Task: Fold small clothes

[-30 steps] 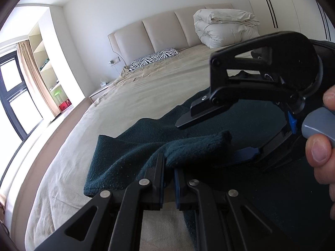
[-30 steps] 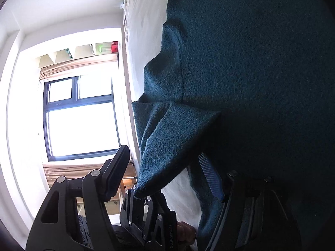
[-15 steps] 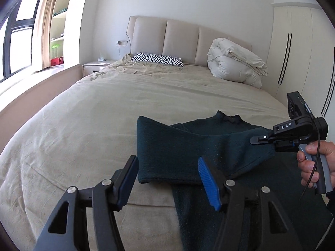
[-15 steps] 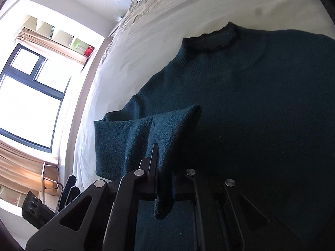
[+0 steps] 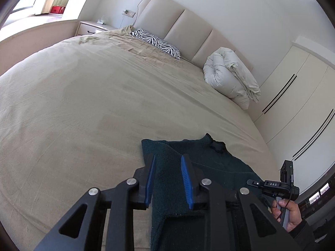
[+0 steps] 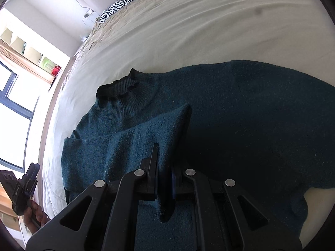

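A dark teal knit sweater lies flat on the beige bed, collar toward the headboard. Its left sleeve is folded across the body. My right gripper is shut on the cuff end of that sleeve and holds it over the sweater's chest. My left gripper is open and empty, raised above the sweater's left edge. The right gripper also shows small at the right in the left wrist view, and the left one at the lower left in the right wrist view.
A zebra-print pillow and a rolled white duvet lie by the padded headboard. A nightstand stands at the bed's far left. White wardrobe doors line the right wall. A window is on the left side.
My left gripper let go of the sleeve, opened and lifted back. My right gripper closed on the sleeve cuff and has carried it over the sweater's body.
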{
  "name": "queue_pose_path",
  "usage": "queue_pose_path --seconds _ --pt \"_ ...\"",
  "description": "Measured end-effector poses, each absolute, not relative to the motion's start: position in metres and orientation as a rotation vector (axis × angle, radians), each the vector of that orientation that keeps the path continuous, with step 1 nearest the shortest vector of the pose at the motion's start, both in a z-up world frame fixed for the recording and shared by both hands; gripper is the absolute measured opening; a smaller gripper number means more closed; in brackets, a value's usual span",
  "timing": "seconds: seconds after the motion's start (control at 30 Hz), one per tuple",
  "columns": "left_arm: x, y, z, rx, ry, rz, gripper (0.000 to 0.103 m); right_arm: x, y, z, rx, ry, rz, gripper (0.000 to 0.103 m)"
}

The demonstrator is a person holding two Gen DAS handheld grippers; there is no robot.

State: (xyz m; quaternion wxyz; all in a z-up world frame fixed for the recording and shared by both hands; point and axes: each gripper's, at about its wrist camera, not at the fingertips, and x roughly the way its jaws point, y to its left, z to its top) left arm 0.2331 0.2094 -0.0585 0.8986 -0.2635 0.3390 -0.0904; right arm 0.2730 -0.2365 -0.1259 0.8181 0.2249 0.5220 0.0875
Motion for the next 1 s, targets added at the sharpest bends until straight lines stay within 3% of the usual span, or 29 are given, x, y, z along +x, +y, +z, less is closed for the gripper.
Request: queue_pose_path --seconds 0.5,0.6,1.0 --pt "0.288 0.184 -0.111 -0.628 0.84 -0.269 0.022 0.275 -0.263 -0.15 0.503 1.127 0.148 0.007" --pt "0.297 0.188 -0.117 -0.639 0.857 -0.284 0.015 0.279 -0.265 -0.152 0.513 1.13 0.152 0.007" --pt "0.31 0.194 -0.134 -0.649 0.877 -0.304 0.015 0.279 -0.275 -0.151 0.527 1.125 0.155 0.007"
